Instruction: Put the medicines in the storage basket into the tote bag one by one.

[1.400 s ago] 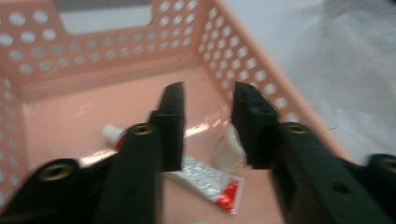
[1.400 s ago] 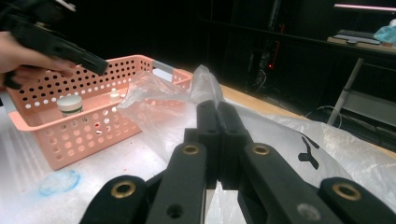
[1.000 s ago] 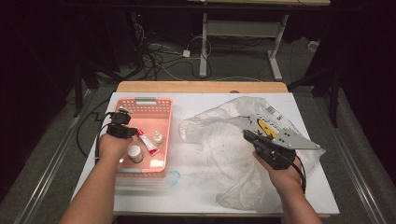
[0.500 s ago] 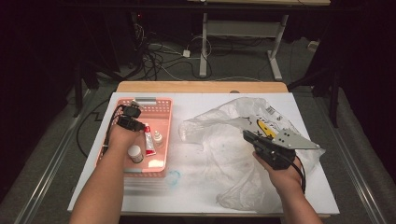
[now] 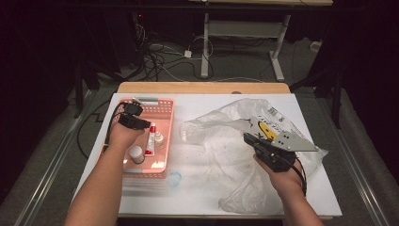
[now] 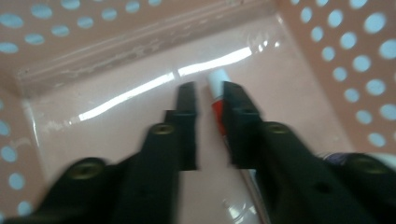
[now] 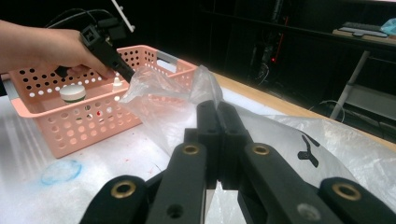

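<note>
On table (image 5: 197, 188), right half: crumpled clear plastic bag (image 5: 226, 141), black/yellow print, pinched in closed right gripper (image 5: 248, 138). Left: pink perforated basket (image 5: 165, 107) w/ red-white tube (image 6: 216, 95); left gripper (image 6: 208, 109) above tube, jaws just opening, nothing btwn.

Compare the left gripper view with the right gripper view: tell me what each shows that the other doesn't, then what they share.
Left gripper view: the left gripper with its fingers slightly apart, having just opened, nothing gripped between them, and a red-and-white tube lying on the basket floor beside the right-hand finger.

Right gripper view: the right gripper shut on the clear plastic bag, a white-capped jar, a small bottle and the table.

Both: the pink perforated basket.
</note>
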`<state>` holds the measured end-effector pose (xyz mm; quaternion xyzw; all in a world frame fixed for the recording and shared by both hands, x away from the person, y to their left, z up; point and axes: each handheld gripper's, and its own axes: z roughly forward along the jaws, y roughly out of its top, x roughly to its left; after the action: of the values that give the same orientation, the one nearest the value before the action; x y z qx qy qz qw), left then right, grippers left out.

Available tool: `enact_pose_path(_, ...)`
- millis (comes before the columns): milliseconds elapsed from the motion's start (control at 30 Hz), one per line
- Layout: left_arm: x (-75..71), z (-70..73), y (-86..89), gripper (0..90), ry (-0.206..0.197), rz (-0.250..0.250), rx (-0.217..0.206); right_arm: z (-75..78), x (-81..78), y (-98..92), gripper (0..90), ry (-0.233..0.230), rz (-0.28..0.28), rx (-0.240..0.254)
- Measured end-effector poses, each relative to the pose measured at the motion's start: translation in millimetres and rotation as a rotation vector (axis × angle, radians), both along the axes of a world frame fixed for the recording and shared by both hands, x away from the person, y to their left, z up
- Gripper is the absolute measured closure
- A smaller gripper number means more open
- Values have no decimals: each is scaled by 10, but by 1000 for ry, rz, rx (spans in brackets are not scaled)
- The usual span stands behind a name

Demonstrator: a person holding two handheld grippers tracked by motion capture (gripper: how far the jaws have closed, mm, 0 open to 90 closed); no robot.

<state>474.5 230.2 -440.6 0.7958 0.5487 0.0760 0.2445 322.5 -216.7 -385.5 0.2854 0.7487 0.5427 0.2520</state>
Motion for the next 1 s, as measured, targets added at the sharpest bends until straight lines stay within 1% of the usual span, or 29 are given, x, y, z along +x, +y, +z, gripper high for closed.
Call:
enact_pose_path(33, 9, -7, -9, 602, 11, 1, -11, -2, -2, 4, 900, 1, 1, -1)
enact_pose_path(67, 14, -16, -24, 548, 11, 4, -7, -3, -2, 5, 900, 1, 1, -1)
enact_pose_path(100, 16, -26, -43, 499, 9, 2, 8, -3, -2, 6, 900, 2, 1, -1)
enact_pose_path(133, 22, -40, -60, 492, 13, 5, 14, -5, -2, 6, 900, 2, 0, -1)
enact_pose_path(167, 37, -56, -71, 491, 28, -3, 18, -8, -3, 7, 900, 5, -1, 0)
enact_pose_path(200, 47, -68, -81, 468, 34, -6, 18, -11, 1, 5, 900, 4, 1, 0)
enact_pose_path(233, 61, -82, -96, 461, 49, -12, 17, -11, 2, 2, 900, 3, -2, -2)
enact_pose_path(267, 69, -93, -107, 461, 55, -15, 19, -12, 7, -5, 900, 1, -2, -5)
enact_pose_path(333, 92, -112, -142, 461, 77, -21, 41, -12, 8, -12, 900, 3, -5, 0)
enact_pose_path(467, 122, -128, -167, 476, 122, -7, 72, -7, 7, -29, 900, -2, -6, 0)
enact_pose_path(533, 128, -140, -168, 503, 151, -1, 70, 0, 1, -34, 900, -2, -9, 2)
enact_pose_path(633, 128, -167, -179, 531, 173, -1, 93, 5, -4, -38, 900, -4, -11, 2)
enact_pose_path(733, 132, -169, -175, 549, 178, 6, 100, 4, -4, -39, 900, -5, -11, 1)
enact_pose_path(867, 142, -170, -168, 562, 179, 20, 94, 7, -4, -41, 900, -7, -12, 1)
enact_pose_path(1000, 147, -174, -168, 591, 163, 27, 91, 8, -5, -43, 900, -8, -13, 2)
